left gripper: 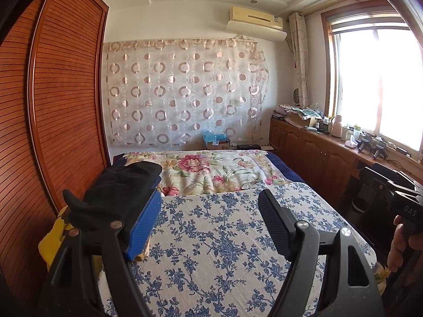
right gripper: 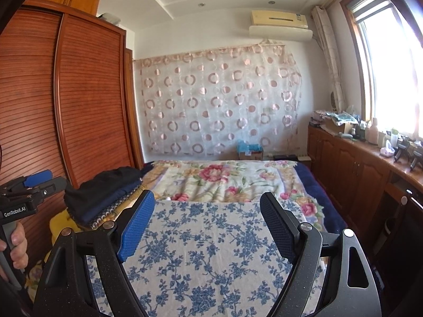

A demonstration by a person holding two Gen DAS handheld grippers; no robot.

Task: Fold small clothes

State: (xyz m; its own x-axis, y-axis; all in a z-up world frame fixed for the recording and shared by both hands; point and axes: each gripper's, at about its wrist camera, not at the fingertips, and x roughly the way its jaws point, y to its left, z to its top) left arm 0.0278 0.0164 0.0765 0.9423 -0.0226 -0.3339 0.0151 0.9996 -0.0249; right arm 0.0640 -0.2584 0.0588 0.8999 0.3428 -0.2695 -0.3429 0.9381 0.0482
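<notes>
A stack of folded dark clothes, black on top and navy beneath, rests at the bed's left edge by the wardrobe. A white cloth with blue flowers lies spread flat over the near part of the bed. My left gripper hovers open above this cloth with nothing between its blue pads, and its left finger overlaps the stack in the picture. My right gripper is open and empty over the same cloth. Each gripper shows at the edge of the other's view, held by a hand.
A pink-flowered blanket covers the far half of the bed. A slatted wooden wardrobe stands close on the left. Low wooden cabinets with clutter run under the window on the right. Something yellow lies under the stack.
</notes>
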